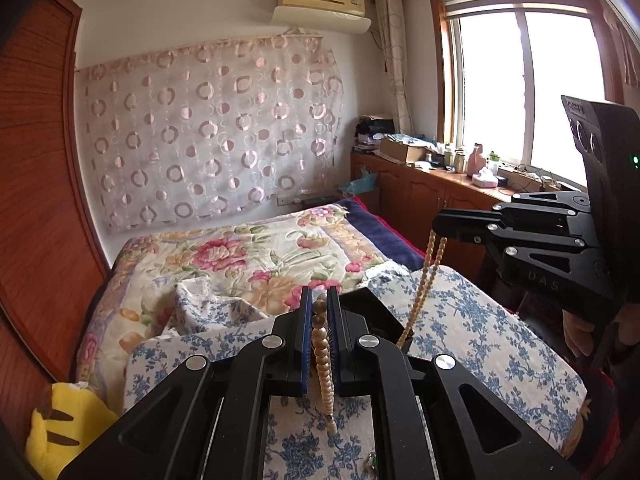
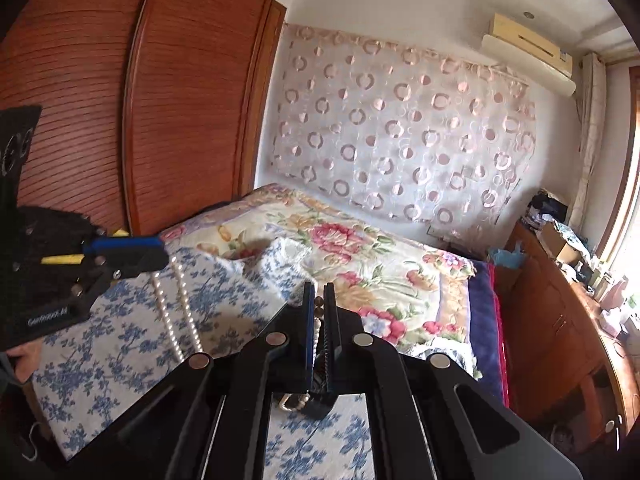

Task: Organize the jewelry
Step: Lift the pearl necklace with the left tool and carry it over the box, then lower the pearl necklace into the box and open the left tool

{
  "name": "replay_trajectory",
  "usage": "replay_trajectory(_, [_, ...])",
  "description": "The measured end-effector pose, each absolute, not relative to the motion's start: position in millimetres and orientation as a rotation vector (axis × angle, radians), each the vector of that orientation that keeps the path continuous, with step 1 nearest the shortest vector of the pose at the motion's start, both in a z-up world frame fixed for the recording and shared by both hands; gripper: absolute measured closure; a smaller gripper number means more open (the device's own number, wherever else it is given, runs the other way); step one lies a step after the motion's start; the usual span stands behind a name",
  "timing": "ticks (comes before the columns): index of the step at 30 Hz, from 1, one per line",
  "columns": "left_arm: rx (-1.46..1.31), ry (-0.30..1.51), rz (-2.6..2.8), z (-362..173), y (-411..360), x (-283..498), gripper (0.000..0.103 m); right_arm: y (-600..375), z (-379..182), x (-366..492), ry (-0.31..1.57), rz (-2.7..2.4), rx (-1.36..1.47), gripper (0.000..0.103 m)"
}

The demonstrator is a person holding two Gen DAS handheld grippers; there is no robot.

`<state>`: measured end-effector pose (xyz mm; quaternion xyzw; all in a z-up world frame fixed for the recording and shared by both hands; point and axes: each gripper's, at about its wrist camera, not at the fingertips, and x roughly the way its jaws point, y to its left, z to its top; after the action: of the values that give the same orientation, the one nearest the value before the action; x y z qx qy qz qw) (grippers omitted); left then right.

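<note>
There are two grippers: the left gripper [image 1: 319, 312] and the right gripper [image 2: 319, 300]. There is one bead necklace [image 1: 323, 356], pinched by both grippers. Two strands of it hang down from each one. There is one bed [image 1: 256, 248] with one flowery blanket [image 2: 360, 240]. There is one yellow plush toy [image 1: 64, 432], one window [image 1: 528, 88] and one air conditioner [image 1: 320, 0].

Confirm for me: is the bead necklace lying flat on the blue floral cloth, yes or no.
No: the bead necklace hangs between the left gripper and right gripper, above the blue floral cloth.
</note>
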<state>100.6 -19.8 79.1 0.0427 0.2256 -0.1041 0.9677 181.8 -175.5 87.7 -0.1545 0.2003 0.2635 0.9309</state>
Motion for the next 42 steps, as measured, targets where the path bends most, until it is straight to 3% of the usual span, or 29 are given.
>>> replay_trajectory(20, [0.089, 0.394, -0.189, 122.3, -32.6, 137.0, 0.097, -182.9, 98.0, 243.5, 0.434, 0.493, -0.294, 0.098])
replay_trajectory(42, [0.116, 0.433, -0.203, 104.5, -47.0, 182.7, 0.096, -185.1, 6.1, 258.3, 0.631, 0.515, -0.275, 0.097])
